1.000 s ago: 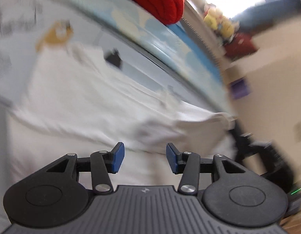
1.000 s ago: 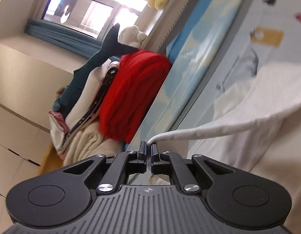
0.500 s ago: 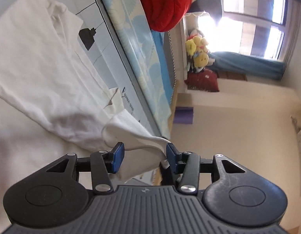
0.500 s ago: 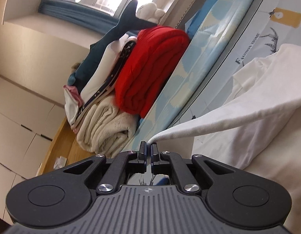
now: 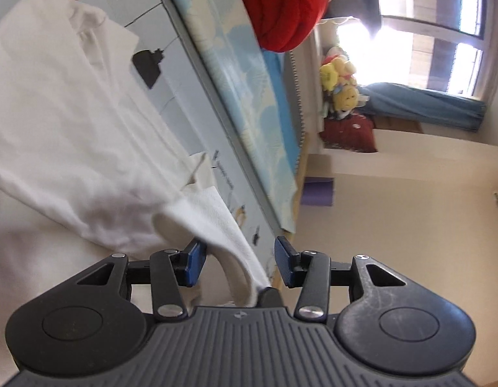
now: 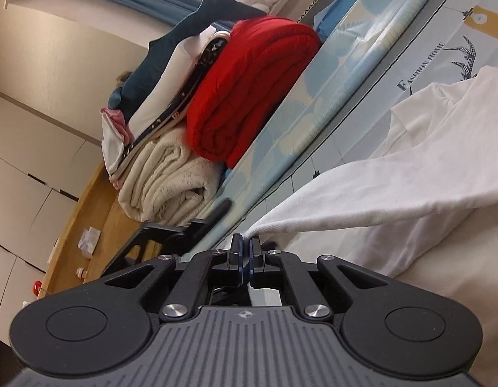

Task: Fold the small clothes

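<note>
— While my right tongs (image 6: 245, 251) are clamped tight on the corner of the white garment (image 6: 410, 193), I'd say we're in the middle of a fold: one edge is lifted off the bed and drawn out in a taut strip, with the rest lying spread on the printed sheet (image 6: 442, 32).

— And your left tongs?

— My left tongs (image 5: 237, 261) stand about half open and are closing. A flap of the white garment (image 5: 71, 122) hangs between the blue pads (image 5: 194, 259) — it lies just beside the left pad, but I can't see either pad pressing it, so I wouldn't call that a grip.

— Where is the shirt relative to that red blanket?

— The red blanket (image 6: 252, 90) sits on the blue patterned cover, well apart from the garment. The garment lies on the near side of it, past the cover's dark edge; the lifted corner in my right tongs is the part nearest the blanket.

— So what does the next move call for?

— As I judge it, the left tongs need to finish closing on that flap, squarely, so it doesn't slip out sideways. Then both held points should travel together across the body of the garment — level with each other, or the crease will run crooked. The cloth is thin and limp; it will sag between the two grips unless I keep it lightly stretched.
</note>
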Tool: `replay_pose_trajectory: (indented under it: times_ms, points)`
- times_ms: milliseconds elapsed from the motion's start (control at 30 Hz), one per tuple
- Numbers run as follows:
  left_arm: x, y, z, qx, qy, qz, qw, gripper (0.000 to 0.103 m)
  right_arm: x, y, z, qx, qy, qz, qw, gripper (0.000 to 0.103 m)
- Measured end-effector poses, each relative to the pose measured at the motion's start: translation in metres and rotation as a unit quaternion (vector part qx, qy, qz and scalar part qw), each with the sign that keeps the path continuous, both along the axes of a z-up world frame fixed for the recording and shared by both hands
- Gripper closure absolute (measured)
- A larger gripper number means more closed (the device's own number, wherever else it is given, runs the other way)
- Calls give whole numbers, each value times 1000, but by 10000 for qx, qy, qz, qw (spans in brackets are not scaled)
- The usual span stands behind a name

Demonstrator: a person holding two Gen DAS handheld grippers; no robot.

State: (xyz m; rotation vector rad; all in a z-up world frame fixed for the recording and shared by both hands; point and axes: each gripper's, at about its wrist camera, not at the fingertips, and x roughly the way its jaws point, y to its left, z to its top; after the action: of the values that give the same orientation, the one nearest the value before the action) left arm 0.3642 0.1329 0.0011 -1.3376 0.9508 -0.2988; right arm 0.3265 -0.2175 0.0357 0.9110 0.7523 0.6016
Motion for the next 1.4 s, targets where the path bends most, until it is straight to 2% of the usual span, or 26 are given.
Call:
replay_pose_trajectory:
  times_ms: [33, 67, 100, 133, 200, 233, 267, 333, 400, 467, 533, 600, 667, 733, 867, 1000, 1033, 1200, 1400]
  points:
    - [-1, 1, 0, 69, 8, -12, 10000, 59, 0, 1, 0, -34, -10, 23, 10000, 100]
    - [-2, 3, 0, 208, 15, -7, 9998, 68, 0, 3, 1, -102, -15, 54, 9999, 100]
    - [-2, 4, 1, 389, 15, 13, 9992, 85, 1, 5, 1, -211, -13, 91, 9997, 100]
    - [-2, 4, 3, 622, 3, 3, 9981, 92, 1, 7, 3, -342, -7, 134, 9993, 100]
    - [-2, 4, 10, 1193, -3, -80, 9928, 98, 3, 14, 3, -707, 97, 290, 9970, 100]
    - [-2, 3, 15, 1567, 0, -91, 9876, 98, 4, 18, 1, -941, 229, 421, 9944, 95]
    - [-3, 2, 22, 2001, -39, -101, 9797, 98, 5, 21, -2, -1141, 396, 542, 9912, 95]
    - [-3, 3, 34, 2522, -155, -29, 9675, 98, 6, 24, -14, -1294, 730, 716, 9863, 89]
    - [-6, 9, 48, 3173, -239, 131, 9479, 98, 6, 20, -23, -1366, 977, 597, 9840, 83]
    - [-9, 18, 62, 3952, -204, 362, 9177, 98, 7, 12, -28, -1450, 1120, 427, 9821, 82]
    - [-11, 30, 65, 4525, 85, 558, 8900, 98, 8, 1, -27, -1533, 1163, 162, 9812, 81]
    - [-14, 44, 56, 4795, 596, 694, 8728, 98, 10, -11, -26, -1630, 1224, -146, 9789, 81]
    - [-12, 54, 43, 4885, 1055, 631, 8638, 96, 11, -26, -28, -1741, 1320, -526, 9744, 81]
    - [-12, 63, 32, 4844, 1355, 509, 8628, 94, 14, -42, -30, -1812, 1461, -914, 9682, 81]
    - [-23, 72, 35, 4827, 1335, 782, 8620, 92, 18, -76, -38, -1894, 1758, -1683, 9513, 80]
    - [-21, 62, 41, 4717, 1135, 743, 8712, 92, 16, -102, -54, -1712, 2253, -2214, 9332, 66]
    - [-18, 59, 41, 4674, 1111, 716, 8741, 92, 16, -106, -60, -1576, 2369, -2295, 9308, 65]
    - [-13, 49, 42, 4545, 1010, 665, 8825, 92, 16, -113, -82, -946, 2460, -2489, 9320, 65]
    - [-11, 45, 41, 4544, 988, 635, 8830, 92, 26, -116, -96, -614, 2604, -2663, 9260, 66]
